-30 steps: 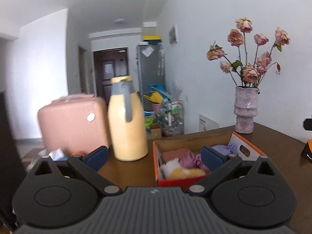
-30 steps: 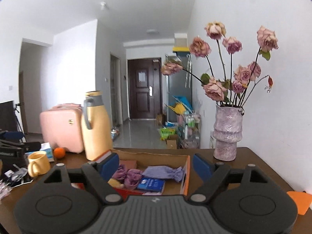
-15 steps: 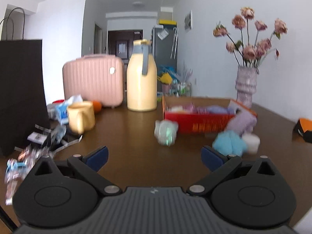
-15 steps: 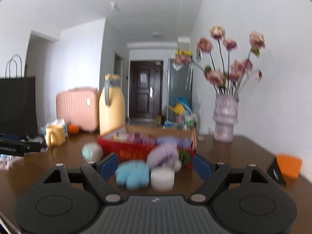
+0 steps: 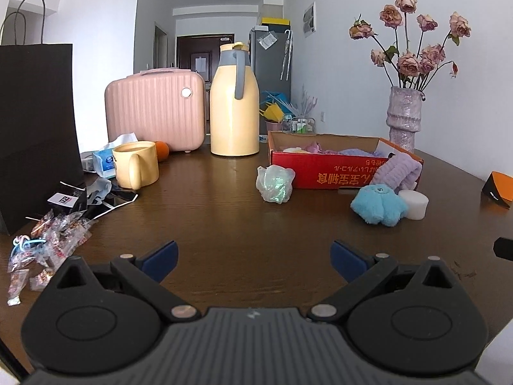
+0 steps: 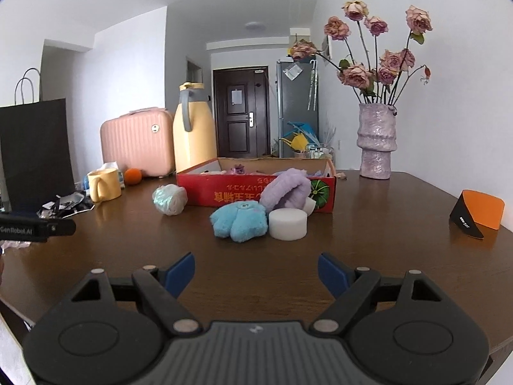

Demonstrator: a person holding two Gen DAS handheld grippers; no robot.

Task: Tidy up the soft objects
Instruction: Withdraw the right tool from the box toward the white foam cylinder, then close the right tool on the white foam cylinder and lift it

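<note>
A red cardboard box with several soft items inside stands mid-table. In front of it lie a blue plush toy, a white foam puck, a rolled lilac towel leaning on the box, and a pale bagged bundle. My left gripper is open, low over bare table, short of the bundle. My right gripper is open too, aimed at the blue plush and puck, nothing between its fingers.
A yellow jug, pink case, yellow mug, orange and tissue pack stand at the back left. A black bag and wrappers crowd the left. A vase of roses and an orange-black holder stand to the right.
Both grippers have pulled back from over the box and dropped low over the table. The loose soft items in front of the box have come into view. Both stay open.
</note>
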